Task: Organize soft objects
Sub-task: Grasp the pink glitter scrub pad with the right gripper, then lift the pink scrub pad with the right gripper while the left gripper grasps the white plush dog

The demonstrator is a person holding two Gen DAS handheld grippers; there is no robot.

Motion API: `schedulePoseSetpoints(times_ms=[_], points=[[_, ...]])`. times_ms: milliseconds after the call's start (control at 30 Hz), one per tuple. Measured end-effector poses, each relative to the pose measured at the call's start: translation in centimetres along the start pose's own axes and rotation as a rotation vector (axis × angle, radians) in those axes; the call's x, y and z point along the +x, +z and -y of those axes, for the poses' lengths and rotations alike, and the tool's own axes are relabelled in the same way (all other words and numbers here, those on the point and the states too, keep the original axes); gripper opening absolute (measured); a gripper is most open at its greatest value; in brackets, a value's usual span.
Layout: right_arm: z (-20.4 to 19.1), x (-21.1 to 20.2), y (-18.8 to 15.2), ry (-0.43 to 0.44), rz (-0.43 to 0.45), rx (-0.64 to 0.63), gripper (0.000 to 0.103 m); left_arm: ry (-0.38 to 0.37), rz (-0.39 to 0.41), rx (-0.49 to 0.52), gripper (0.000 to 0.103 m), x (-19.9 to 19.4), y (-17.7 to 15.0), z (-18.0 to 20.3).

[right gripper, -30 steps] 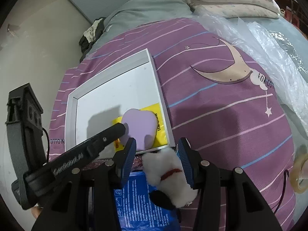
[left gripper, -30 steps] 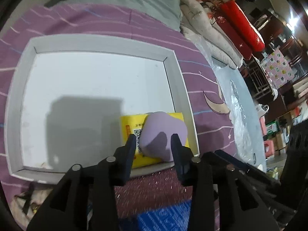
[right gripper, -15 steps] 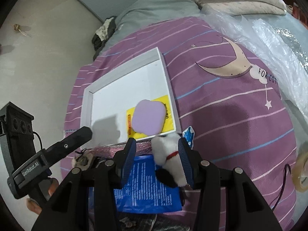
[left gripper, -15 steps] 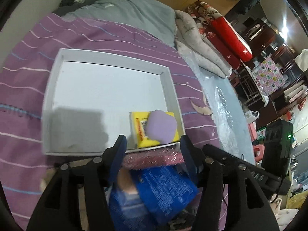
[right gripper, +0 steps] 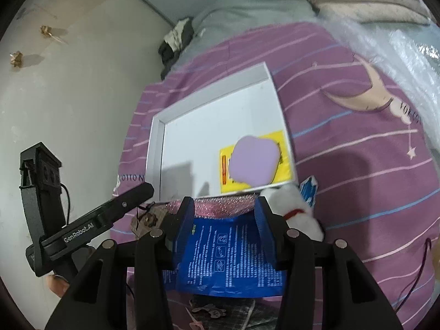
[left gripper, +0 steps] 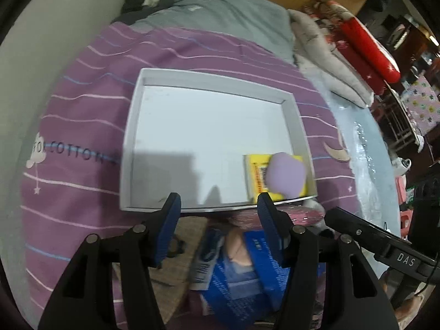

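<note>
A white shallow tray (left gripper: 132,126) (right gripper: 156,148) lies on the purple bedspread. In its near right corner a lilac soft pad (left gripper: 284,174) (right gripper: 254,162) rests on a yellow packet (left gripper: 254,170) (right gripper: 283,140). My left gripper (left gripper: 217,206) is open and empty, just short of the tray's near rim. My right gripper (right gripper: 224,210) is open and empty above a blue packet (right gripper: 233,250) and a pink sparkly pouch (right gripper: 220,206). A white plush toy with a red collar (right gripper: 294,209) lies just right of the right gripper's fingers.
A blue packet (left gripper: 239,272) and pink pouch (left gripper: 299,216) lie before the tray. Grey blanket (left gripper: 225,11), folded bedding (left gripper: 330,57) and clear plastic sheeting (right gripper: 398,63) lie at the far side. A wall (right gripper: 68,82) stands on the left.
My left gripper has let go of the lilac pad, opened wide and pulled back from the tray. My right gripper has opened and left the white plush toy beside it.
</note>
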State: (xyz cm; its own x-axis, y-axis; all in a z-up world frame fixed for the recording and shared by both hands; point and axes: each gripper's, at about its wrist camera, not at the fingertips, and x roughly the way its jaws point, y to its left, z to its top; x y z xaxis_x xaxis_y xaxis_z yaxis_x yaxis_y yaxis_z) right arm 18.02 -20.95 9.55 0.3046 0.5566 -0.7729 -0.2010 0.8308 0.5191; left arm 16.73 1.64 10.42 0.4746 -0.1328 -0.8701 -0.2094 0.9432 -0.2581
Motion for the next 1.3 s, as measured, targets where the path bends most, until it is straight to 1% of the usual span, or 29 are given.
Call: schedulePoseSetpoints(times_ms=[167,300,400,467,533,733,800,933,1067,1133,1233,1300], points=[[0.0,1.7,-0.1,0.019,-0.071,0.033,0.045,-0.005,-0.009,-0.028,0.059,-0.5,-0.1,-1.5],[0.8,2.6,-0.1,0.036,-0.108,0.073,0.045,0.002,-0.04,-0.047,0.059,-0.6,-0.7,-2.6],[1.3,3.7,0.1,0.058,-0.13,0.122,0.045,0.009,-0.067,-0.054,0.059,-0.7,-1.1,-3.1],[1.7,4.2,0.2,0.09,-0.143,0.165,0.045,0.02,-0.071,-0.057,0.059,-0.8,-1.2,-3.3],[2.2,4.3,0.3,0.126,-0.142,0.205,0.045,0.024,-0.075,-0.06,0.059,-0.9,-1.3,-3.6],[3.5,4.4,0.4,0.15,-0.132,0.292,0.045,-0.009,-0.107,-0.05,0.059,-0.2,-1.3,-3.4],[3.7,4.6,0.5,0.155,-0.126,0.302,0.045,-0.008,-0.119,-0.037,0.059,0.3,-1.3,-3.0],[3.4,4.8,0.5,0.147,-0.093,0.279,0.045,-0.003,-0.141,-0.017,0.059,1.0,-1.4,-2.5],[3.3,5.0,0.6,0.149,-0.06,0.267,0.037,-0.017,-0.145,-0.01,0.059,1.0,-1.5,-2.5],[3.3,4.9,0.6,0.157,-0.047,0.261,0.032,-0.04,-0.149,-0.009,0.059,0.9,-1.5,-2.5],[2.9,4.3,0.6,0.162,-0.025,0.235,0.02,-0.074,-0.156,-0.004,0.059,0.7,-1.6,-2.5],[2.4,3.6,0.7,0.155,0.01,0.211,0.017,-0.088,-0.156,0.002,0.059,0.5,-1.6,-2.4]])
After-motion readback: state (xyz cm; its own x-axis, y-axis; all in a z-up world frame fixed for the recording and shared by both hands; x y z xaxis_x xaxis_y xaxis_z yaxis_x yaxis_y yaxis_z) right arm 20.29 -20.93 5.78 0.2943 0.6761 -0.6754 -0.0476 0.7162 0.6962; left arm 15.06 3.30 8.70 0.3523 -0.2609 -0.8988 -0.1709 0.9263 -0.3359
